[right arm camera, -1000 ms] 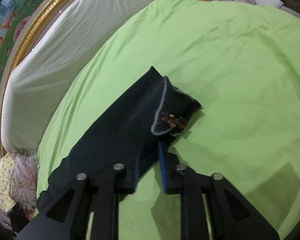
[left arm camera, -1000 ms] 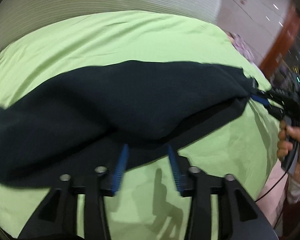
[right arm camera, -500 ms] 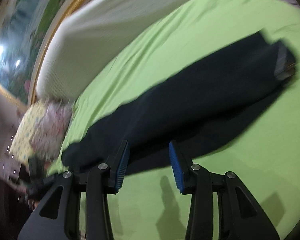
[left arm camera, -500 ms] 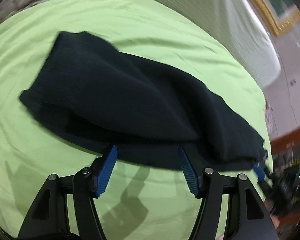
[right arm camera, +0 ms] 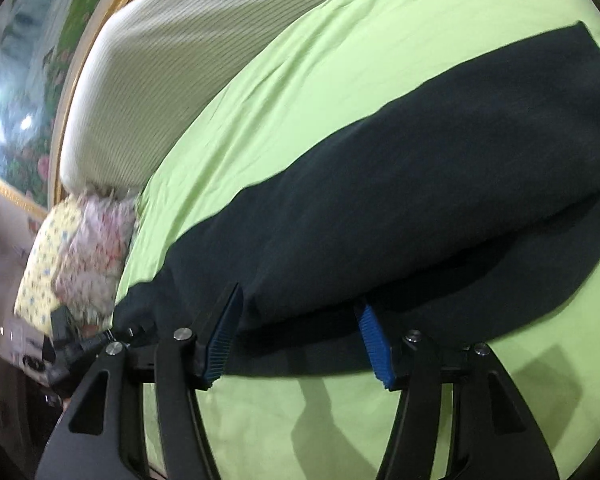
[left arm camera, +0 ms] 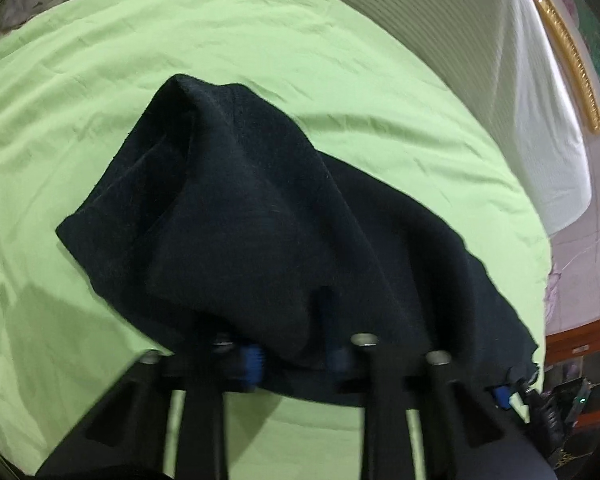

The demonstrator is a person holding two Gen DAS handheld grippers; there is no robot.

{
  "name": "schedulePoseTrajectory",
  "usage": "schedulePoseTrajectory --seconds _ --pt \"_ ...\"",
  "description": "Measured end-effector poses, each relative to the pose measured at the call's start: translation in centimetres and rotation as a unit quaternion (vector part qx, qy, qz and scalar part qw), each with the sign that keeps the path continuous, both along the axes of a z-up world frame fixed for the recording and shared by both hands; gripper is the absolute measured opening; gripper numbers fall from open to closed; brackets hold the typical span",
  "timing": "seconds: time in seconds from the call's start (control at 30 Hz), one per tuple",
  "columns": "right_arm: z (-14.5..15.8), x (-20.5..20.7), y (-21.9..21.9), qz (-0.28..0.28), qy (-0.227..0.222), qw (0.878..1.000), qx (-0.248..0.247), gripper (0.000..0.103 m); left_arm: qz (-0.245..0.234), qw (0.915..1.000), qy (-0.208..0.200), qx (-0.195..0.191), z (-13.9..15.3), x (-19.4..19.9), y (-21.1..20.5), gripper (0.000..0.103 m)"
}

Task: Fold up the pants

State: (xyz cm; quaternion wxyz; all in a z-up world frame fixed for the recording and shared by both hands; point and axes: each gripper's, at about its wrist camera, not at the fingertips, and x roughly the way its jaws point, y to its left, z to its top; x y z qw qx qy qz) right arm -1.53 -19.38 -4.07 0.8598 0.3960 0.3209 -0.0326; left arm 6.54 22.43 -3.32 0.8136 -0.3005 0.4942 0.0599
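Left gripper point(left arm camera: 296, 354): pushed under pants point(left arm camera: 260, 216) edge since 0.5 s ago, fabric drapes its pads; grip state can't tell. Right gripper point(right arm camera: 300, 336): jaws apart, moved nearer hem. Pants on bed point(left arm camera: 100, 80), half-folded; next fold prob. imminent.

No text, label, brand, number or sign can be read in either view; everything printed is too blurred.

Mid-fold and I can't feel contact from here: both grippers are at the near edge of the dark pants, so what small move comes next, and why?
Probably close the right gripper on the near edge of the pants: its blue pads stand wide apart with the hem between them, gripping nothing. The left gripper is already buried under the cloth.
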Motion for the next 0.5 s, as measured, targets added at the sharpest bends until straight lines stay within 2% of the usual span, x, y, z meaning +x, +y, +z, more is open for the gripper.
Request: schedulePoseTrajectory --seconds 0.03,0.07,0.1,0.27,0.33,0.5 --pt "0.0 -0.2 -0.3 -0.009 -0.004 1.000 -0.002 0.047 0.000 1.0000 -0.001 0.001 0.0 0.0 0.3 0.010" --pt "0.1 -0.3 -0.5 -0.016 -0.004 1.000 -0.005 0.020 -0.001 1.0000 -0.007 0.003 0.1 0.0 0.4 0.007" --pt "0.3 -0.4 -0.6 -0.018 -0.005 1.000 -0.005 0.010 -0.004 0.9999 -0.013 0.004 0.5 0.0 0.5 0.006" --pt "3.6 -2.3 -0.4 -0.017 -0.057 0.997 -0.040 0.006 -0.020 0.9962 -0.068 0.050 4.5 -0.8 1.5 0.004" --pt "4.4 -2.9 -0.7 -0.014 -0.065 0.997 -0.040 0.006 -0.023 0.9946 -0.083 0.058 5.8 -1.3 2.7 0.004" --pt "2.3 -2.4 -0.5 -0.008 -0.038 0.999 -0.034 0.006 -0.035 0.9932 -0.089 0.066 5.1 -2.0 4.2 0.005"
